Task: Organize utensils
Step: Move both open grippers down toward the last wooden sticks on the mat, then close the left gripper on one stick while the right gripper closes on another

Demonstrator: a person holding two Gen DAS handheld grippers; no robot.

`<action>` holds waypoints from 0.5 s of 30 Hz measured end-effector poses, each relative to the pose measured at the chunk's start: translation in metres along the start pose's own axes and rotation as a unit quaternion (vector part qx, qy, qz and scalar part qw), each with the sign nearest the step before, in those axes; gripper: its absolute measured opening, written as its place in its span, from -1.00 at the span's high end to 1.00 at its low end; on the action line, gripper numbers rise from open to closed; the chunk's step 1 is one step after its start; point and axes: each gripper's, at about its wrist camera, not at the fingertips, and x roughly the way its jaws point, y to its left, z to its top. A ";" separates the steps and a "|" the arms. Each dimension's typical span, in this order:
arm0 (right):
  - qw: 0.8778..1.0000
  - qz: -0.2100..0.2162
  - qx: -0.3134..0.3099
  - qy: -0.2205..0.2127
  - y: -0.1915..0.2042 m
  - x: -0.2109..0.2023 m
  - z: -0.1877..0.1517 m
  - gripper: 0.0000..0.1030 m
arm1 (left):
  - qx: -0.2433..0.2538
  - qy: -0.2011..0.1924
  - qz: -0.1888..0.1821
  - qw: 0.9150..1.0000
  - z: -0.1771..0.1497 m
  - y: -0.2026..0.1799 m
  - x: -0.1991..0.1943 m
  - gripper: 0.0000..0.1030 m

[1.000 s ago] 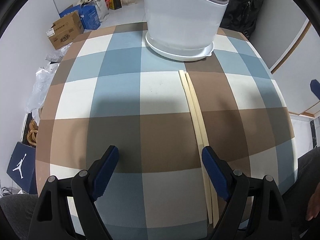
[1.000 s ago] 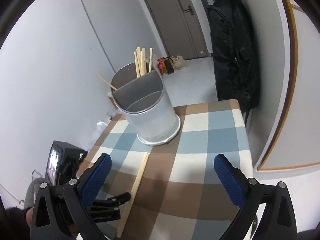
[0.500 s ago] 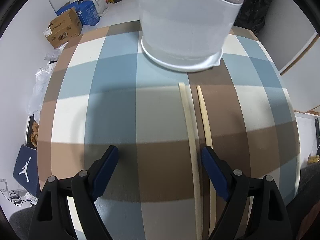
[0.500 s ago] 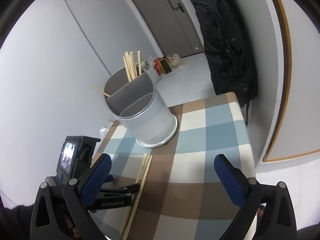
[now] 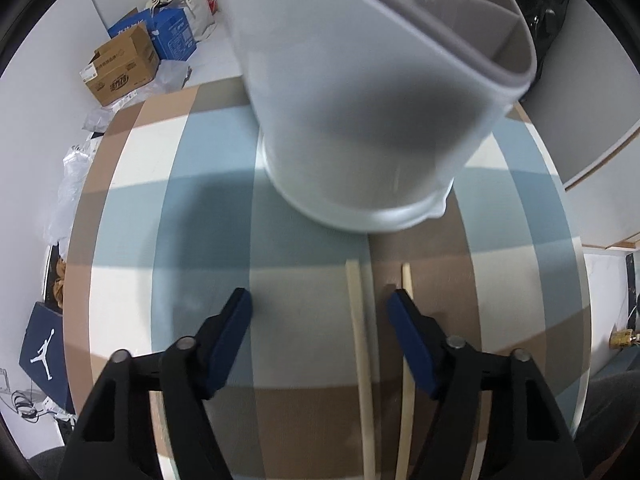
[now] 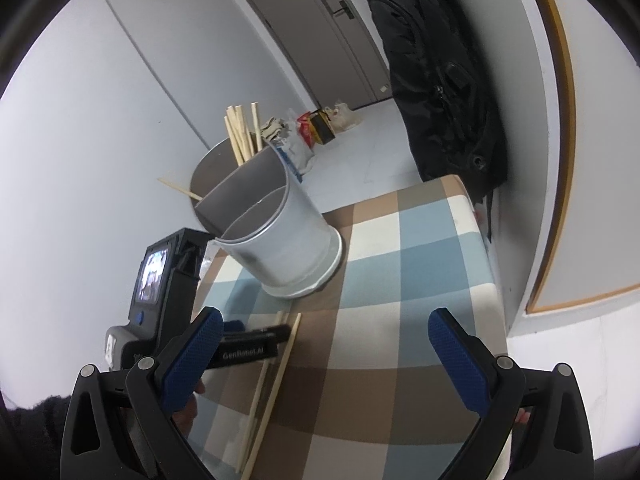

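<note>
Chopsticks lie as a loose pair on the checked tablecloth, running from 6 o'clock up toward 12 in the left wrist view, their tips stopping short of the white utensil holder that fills the top of that view. One stick sits between the fingers of the left gripper, nearer the right-hand pad; the other runs just outside that pad, partly hidden behind it. The left jaws have just been closing and now stand about half open, the pads touching neither stick, so nothing is held. From the right wrist view the holder stands at about 10 o'clock on the table, divided into compartments (more chopsticks stand in the far one, and a single stick leans out over its rim toward 9 o'clock). The right gripper hangs above the near edge of the cloth with its jaws spread wide and empty, and the left gripper's body shows at 8 o'clock beside the two sticks on the table.
</note>
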 end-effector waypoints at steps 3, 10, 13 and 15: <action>1.000 -0.002 0.005 0.006 -0.003 0.002 0.001 -1.00 | 0.006 -0.012 -0.004 1.000 -0.001 -0.005 -0.001 0.13; 1.000 -0.004 0.009 0.014 -0.006 0.006 0.000 -1.00 | 0.001 -0.028 -0.029 0.999 -0.003 -0.003 -0.004 0.95; 1.000 -0.008 0.007 0.018 -0.006 0.008 -0.001 -1.00 | -0.002 -0.032 -0.040 0.999 -0.003 0.003 -0.006 0.95; 1.000 -0.009 0.006 0.023 -0.006 0.009 -0.002 -1.00 | -0.008 -0.043 -0.044 0.998 -0.005 0.008 -0.012 0.95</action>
